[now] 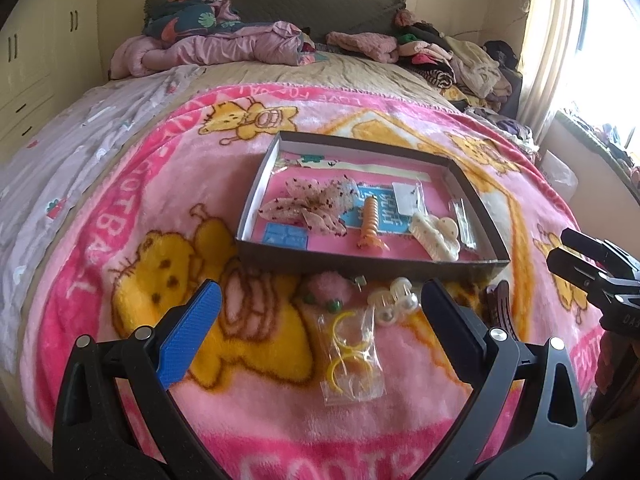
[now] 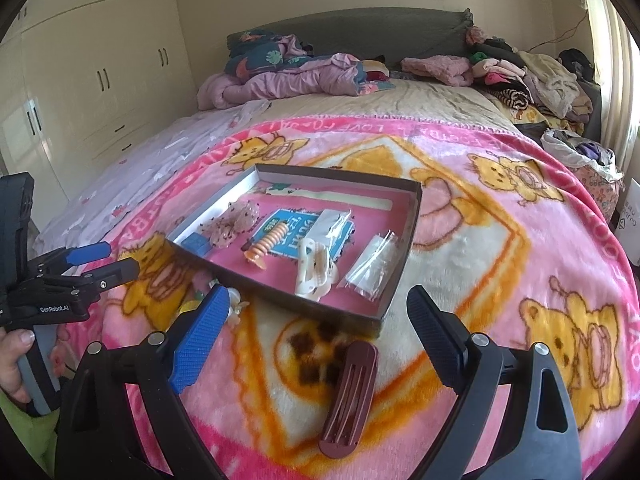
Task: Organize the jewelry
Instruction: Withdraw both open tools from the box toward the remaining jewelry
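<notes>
Both tools are built alike: the left gripper [image 1: 320, 320] and the right gripper [image 2: 318, 320] each have black plastic arms with triangular cut-outs and round silver pivot pins; one finger carries a blue textured pad [image 1: 192, 336], the other a black ribbed pad [image 1: 452, 328]; seen from the right wrist camera, the left tool's black body bears small white lettering (it reads "GenRobot.AI") and a grey handle; the hand [image 2: 20, 360] gripping it emerges from a lime-green sleeve [image 2: 28, 432].
</notes>
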`<state>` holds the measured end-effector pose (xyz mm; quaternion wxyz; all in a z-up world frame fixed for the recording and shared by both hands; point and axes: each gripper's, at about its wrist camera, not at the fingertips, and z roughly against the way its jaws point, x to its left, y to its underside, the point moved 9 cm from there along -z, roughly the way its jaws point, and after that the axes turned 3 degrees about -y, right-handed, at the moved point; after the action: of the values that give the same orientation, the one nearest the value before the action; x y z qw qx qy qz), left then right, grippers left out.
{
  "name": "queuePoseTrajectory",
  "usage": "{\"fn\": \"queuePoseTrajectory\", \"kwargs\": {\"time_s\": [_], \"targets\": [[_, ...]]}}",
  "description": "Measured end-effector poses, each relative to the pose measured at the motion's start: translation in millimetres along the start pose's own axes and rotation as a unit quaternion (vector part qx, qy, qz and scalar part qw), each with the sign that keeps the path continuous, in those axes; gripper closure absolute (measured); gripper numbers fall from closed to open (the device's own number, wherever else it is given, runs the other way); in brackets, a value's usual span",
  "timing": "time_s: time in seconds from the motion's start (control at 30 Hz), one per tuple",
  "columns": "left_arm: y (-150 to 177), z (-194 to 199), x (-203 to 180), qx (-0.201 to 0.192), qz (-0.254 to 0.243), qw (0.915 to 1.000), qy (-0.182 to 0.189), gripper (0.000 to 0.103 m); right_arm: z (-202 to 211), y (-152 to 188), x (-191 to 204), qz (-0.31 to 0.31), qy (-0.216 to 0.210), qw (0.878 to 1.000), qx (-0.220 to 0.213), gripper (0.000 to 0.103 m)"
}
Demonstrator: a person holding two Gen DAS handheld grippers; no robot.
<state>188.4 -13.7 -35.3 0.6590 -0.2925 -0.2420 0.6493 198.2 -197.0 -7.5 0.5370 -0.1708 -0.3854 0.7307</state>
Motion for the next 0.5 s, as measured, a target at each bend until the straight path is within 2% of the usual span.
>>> {"fn": "queuePoseTrajectory", "kwargs": {"time_s": [0.5], "targets": [[28,-4,-21,0.018,-0.027,0.9995,0.001,0.011,8,26,-6,-0.004,0.001,1.0,0.014,0.015]]}}
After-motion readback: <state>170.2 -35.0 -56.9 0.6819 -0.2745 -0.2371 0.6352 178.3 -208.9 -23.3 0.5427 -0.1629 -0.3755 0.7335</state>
